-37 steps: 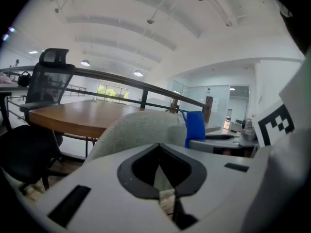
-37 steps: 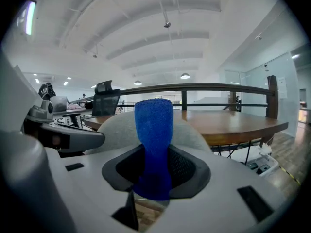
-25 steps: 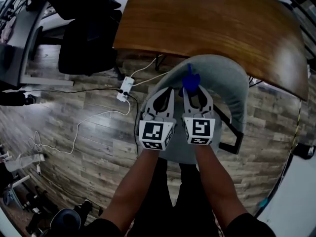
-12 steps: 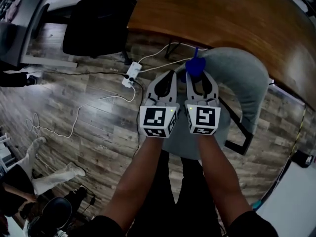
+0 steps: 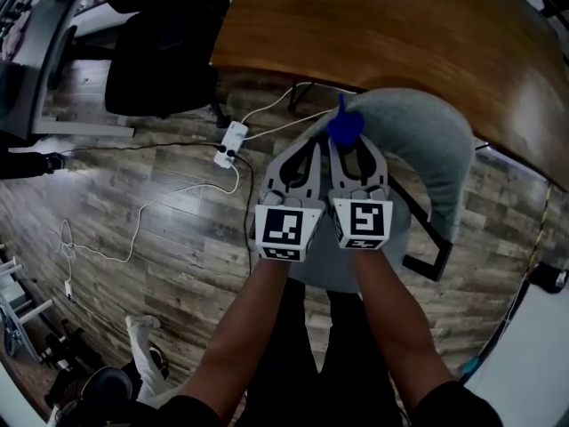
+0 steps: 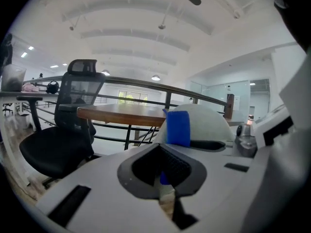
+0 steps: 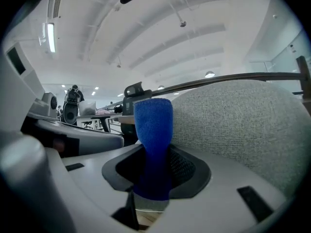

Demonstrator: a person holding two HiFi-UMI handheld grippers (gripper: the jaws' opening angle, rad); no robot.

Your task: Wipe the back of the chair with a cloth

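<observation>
Holding blue cloth (image 7: 153, 130) pinched in right gripper (image 5: 348, 149) fingers; press flat on chair back (image 7: 243, 125), sweep evenly (left gripper (image 5: 305, 154) fingers closed together, empty).

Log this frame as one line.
right hand-held gripper: shut on blue cloth | cloth: at grey chair back top edge | left hand-held gripper: shut, empty, beside right

White hand-held grippers (image 5: 312, 149) (image 5: 345, 146), marker cubes (image 5: 284, 230), dark trousers (image 5: 307, 350)
</observation>
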